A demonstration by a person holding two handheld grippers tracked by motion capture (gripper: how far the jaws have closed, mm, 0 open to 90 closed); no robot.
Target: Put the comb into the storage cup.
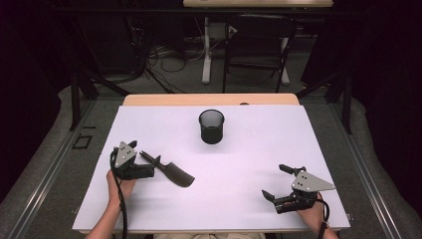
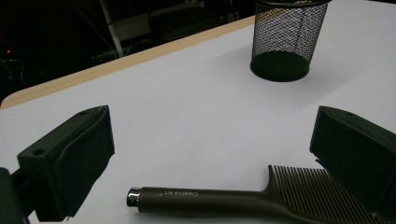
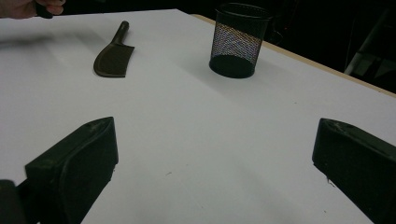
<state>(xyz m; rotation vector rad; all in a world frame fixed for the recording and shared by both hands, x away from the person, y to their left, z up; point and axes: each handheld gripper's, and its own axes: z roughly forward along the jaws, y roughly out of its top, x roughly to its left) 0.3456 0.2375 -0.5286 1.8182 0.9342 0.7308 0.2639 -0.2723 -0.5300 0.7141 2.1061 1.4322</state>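
Pre-grasp step: left hand-held gripper (image 1: 145, 158) wide open around the comb (image 2: 261, 198) lying on the bench (image 1: 249, 149). Right hand-held gripper (image 1: 276, 182) wide open, idle. Next, likely: close on the handle, carry it to the mesh cup (image 1: 211, 126).

A: Your desk (image 1: 149, 99): pale wood edge at the far side, white sheet (image 1: 249, 149) over the top.

B: Beyond it?

A: Grey floor (image 1: 189, 84), tangled cables (image 1: 159, 59), a black folding chair (image 1: 256, 50), a white desk leg (image 1: 206, 50). You sit in light; the room around you stays dark.
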